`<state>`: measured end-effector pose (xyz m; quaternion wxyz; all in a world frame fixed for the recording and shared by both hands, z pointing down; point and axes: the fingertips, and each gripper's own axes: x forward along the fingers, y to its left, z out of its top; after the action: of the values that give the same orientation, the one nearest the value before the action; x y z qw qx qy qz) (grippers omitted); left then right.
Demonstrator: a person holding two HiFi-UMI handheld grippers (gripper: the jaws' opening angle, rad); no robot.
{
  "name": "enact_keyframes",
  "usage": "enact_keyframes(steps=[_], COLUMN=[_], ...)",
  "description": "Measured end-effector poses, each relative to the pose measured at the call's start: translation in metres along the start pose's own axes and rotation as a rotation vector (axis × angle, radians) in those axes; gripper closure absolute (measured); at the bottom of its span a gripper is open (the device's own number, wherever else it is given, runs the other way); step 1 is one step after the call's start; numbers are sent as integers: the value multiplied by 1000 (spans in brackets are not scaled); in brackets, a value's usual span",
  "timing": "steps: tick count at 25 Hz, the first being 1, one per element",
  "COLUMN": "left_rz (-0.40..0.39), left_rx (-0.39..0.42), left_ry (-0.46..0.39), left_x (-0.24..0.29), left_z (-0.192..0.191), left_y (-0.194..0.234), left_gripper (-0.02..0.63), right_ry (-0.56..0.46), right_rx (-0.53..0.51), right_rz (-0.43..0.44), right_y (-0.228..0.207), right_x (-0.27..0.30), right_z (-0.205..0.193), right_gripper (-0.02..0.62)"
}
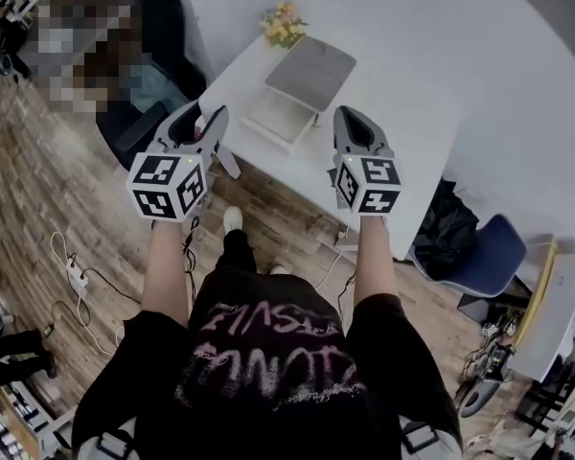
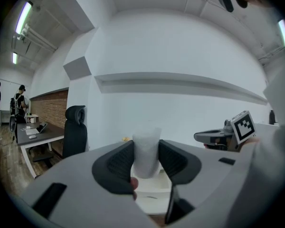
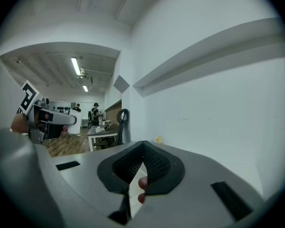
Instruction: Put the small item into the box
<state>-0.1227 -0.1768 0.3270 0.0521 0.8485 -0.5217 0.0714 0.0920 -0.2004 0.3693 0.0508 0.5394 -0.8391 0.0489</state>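
Note:
My left gripper point(image 2: 146, 156) is shut on a small white cup-like item point(image 2: 146, 139), which stands upright between the dark ribbed pads. In the head view the left gripper point(image 1: 201, 120) hangs at the near left corner of the white table point(image 1: 402, 94). The box point(image 1: 280, 118), white with a raised grey lid point(image 1: 311, 70), sits on the table just beyond both grippers; its open white base point(image 2: 152, 196) shows below the left jaws. My right gripper point(image 3: 142, 146) is shut with nothing in it, and hangs over the table's near edge point(image 1: 353, 120), to the right of the box.
Yellow flowers point(image 1: 283, 22) stand at the table's far end against the wall. A black office chair point(image 2: 75, 129) is left of the table. A blue chair point(image 1: 484, 252) and a black bag point(image 1: 450, 223) sit to the right. Cables and a power strip point(image 1: 77, 276) lie on the wood floor.

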Motion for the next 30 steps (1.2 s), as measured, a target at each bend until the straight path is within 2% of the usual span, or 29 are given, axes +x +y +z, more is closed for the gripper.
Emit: enact_keyframes(steps=[6, 16, 25, 30], left_rz=[-48, -151, -312, -367], left_rx=[2, -25, -25, -18], left_ry=[17, 51, 91, 110], left_x=[33, 104, 163, 185], left_z=[-5, -7, -7, -5], left_y=[23, 67, 88, 100], left_gripper=[442, 442, 442, 442], right_ry=[19, 55, 88, 79], right_rx=[-8, 7, 49, 65], right_rz=[-29, -135, -276, -348], right_y=[-4, -24, -38, -41], right_x=[33, 91, 123, 133], right_z=[-3, -3, -5, -1], right_gripper=[583, 583, 583, 583])
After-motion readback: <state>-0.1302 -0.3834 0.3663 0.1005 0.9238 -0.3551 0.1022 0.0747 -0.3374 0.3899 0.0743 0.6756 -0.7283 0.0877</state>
